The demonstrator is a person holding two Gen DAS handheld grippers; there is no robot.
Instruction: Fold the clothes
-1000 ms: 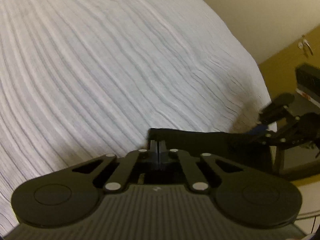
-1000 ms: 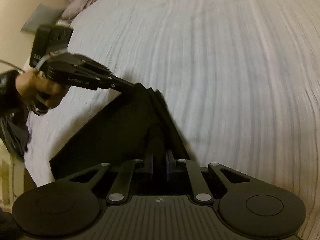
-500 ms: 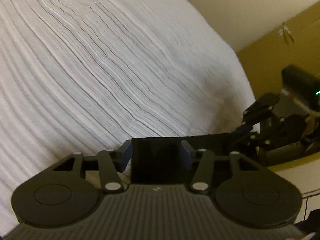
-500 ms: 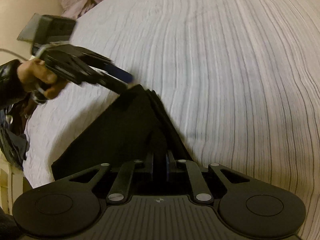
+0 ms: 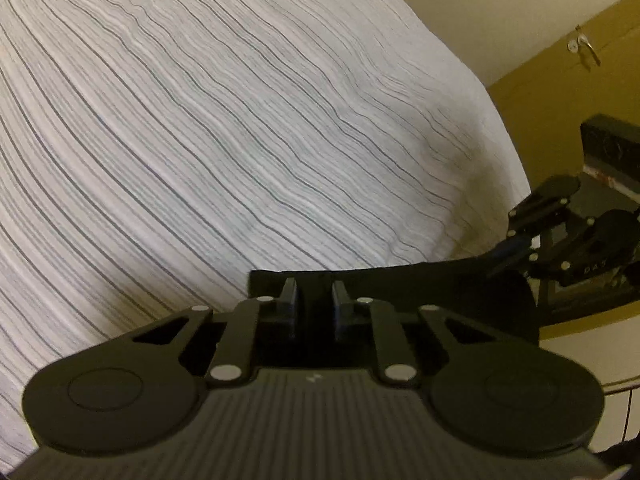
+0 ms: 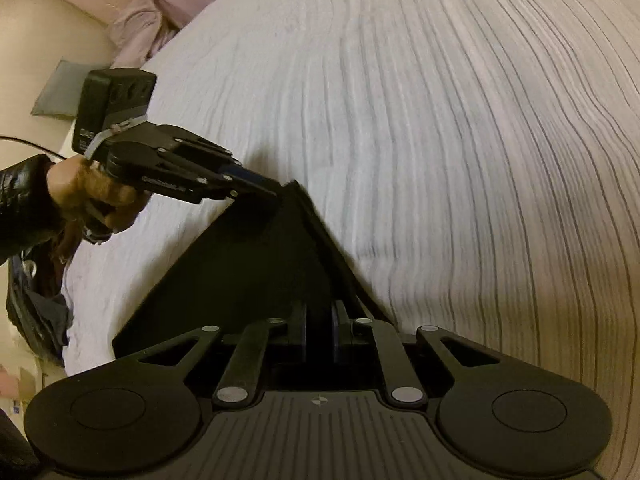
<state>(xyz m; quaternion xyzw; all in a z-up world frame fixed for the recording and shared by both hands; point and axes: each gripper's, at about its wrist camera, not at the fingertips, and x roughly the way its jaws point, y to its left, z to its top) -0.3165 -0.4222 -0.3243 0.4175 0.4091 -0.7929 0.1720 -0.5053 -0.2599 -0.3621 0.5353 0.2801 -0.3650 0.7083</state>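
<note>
Left wrist view: left gripper (image 5: 314, 300) at 6 o'clock, fingers close together with a narrow gap packed with dark cloth, clamped on the near edge of the black garment (image 5: 400, 280). Garment edge drawn out as a taut band toward 3 o'clock, ending at the right gripper (image 5: 508, 246), seen side-on, tips buried in the cloth. Recorded only from this side: ochre door (image 5: 568, 92) with a metal handle at 1 o'clock and pale wall above it. Right wrist view: right tool's fingers at 6 o'clock nearly together, pinched on a thick fold of the same garment. Shown only here: full outline of the garment, a flat dark triangle lying on the striped sheet (image 6: 440, 140), apex at 10 o'clock held in the left tool's tips, stacked layers visible along the edge facing 3 o'clock. Also only here: hand (image 6: 96, 196) wrapped around the left tool's grip at 9 o'clock, glossy black sleeve (image 6: 20, 196) behind it, tool held level and angled down slightly toward the cloth. Pink fabric (image 6: 132, 20) bunched at 11 o'clock beyond the bed edge. Sheet white, crinkled, with thin dark lines; garment matt, smooth, weave not discernible in the dim light.
</note>
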